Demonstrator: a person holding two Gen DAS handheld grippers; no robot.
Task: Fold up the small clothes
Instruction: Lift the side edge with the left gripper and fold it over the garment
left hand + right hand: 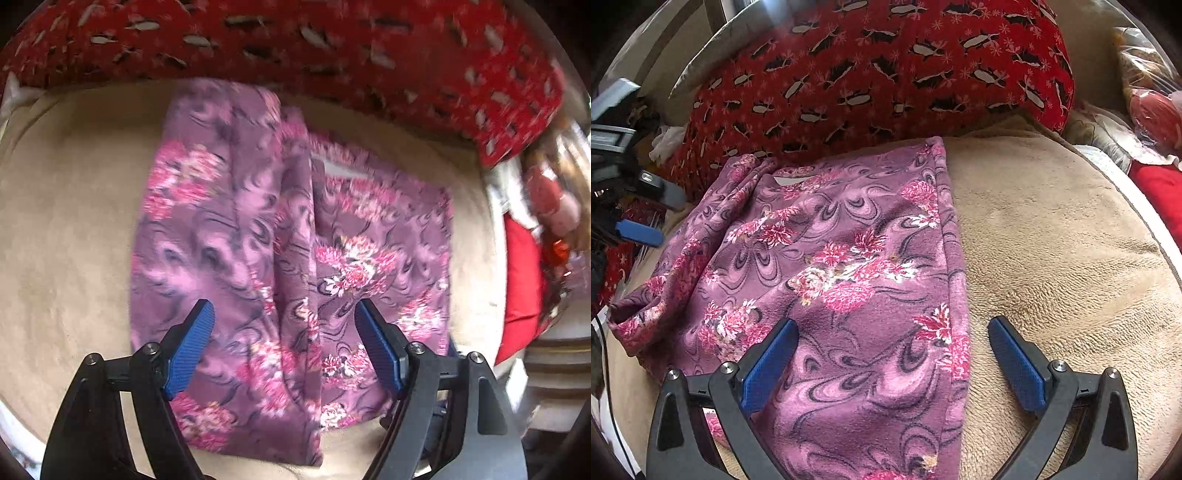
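Note:
A purple garment (236, 221) with pink flowers lies folded lengthwise on a beige fleece blanket (62, 229), with a ridge of cloth down its middle. My left gripper (284, 306) hangs over the garment's near half, pointing steeply down. It is open, its blue pads apart and nothing between them. In the right wrist view the same garment (831, 258) runs from the near centre to the far left. My right gripper (893, 323) is open above its right edge, one finger over cloth and the other over the blanket (1052, 240). The left gripper's blue finger (639, 233) shows at the far left.
A red cloth with a black-and-white print (871, 74) lies bunched along the far side, touching the garment's far end. A red cushion (521, 288) and plastic-wrapped items (1152, 110) sit off to the right. The blanket's edge curves round on the right.

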